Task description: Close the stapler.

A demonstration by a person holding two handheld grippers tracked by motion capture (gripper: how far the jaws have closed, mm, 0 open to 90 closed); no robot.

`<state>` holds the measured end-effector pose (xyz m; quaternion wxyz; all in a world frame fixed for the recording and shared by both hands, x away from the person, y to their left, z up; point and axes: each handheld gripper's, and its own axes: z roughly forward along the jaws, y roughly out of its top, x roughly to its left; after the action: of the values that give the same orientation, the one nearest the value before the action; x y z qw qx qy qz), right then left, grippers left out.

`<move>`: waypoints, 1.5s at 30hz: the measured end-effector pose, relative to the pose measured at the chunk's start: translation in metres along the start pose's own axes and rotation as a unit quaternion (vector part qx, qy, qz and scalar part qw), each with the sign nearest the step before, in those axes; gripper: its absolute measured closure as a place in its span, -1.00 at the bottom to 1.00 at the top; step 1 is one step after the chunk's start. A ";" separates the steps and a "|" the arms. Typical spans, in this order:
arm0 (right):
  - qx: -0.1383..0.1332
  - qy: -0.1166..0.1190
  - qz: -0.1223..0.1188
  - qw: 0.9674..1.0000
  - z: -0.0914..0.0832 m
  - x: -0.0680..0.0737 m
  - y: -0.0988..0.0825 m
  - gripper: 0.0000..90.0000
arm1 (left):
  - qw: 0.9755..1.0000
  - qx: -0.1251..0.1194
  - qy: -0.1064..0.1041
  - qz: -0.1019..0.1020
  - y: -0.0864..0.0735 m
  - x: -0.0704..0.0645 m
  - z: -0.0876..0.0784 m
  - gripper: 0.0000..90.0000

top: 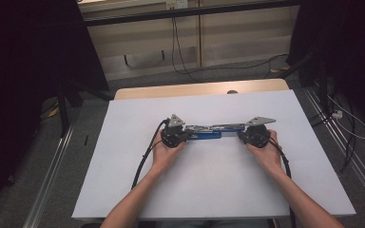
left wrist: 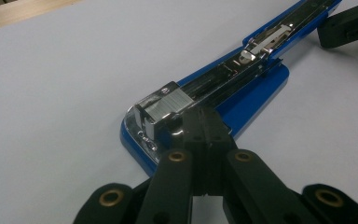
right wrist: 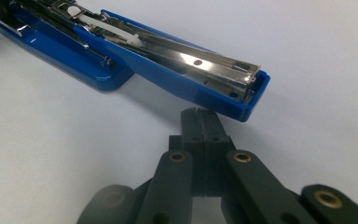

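**Opened stapler between two closed grippers**

The left gripper (top: pixel 184 135) had its jaws pressed together, tips at the blue stapler (top: pixel 209 132), which lay swung open mid-table (top: pixel 209 190). The right gripper (top: pixel 241 135) was likewise closed, empty, just beside the stapler's other end.

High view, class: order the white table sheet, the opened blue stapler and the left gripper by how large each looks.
1. White table sheet
2. Opened blue stapler
3. Left gripper, the smallest, partly covered by the hand.
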<state>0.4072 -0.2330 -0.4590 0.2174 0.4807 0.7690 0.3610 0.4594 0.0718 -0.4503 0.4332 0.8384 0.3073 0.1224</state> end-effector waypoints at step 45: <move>-0.082 0.031 -0.003 0.996 -0.006 0.002 0.001 0.89 | 1.000 -0.005 -0.002 -0.007 -0.001 0.001 0.000 1.00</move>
<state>0.4025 -0.2327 -0.4545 0.2332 0.4478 0.7443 0.4371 0.4598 0.0726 -0.4511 0.4386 0.8345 0.3114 0.1193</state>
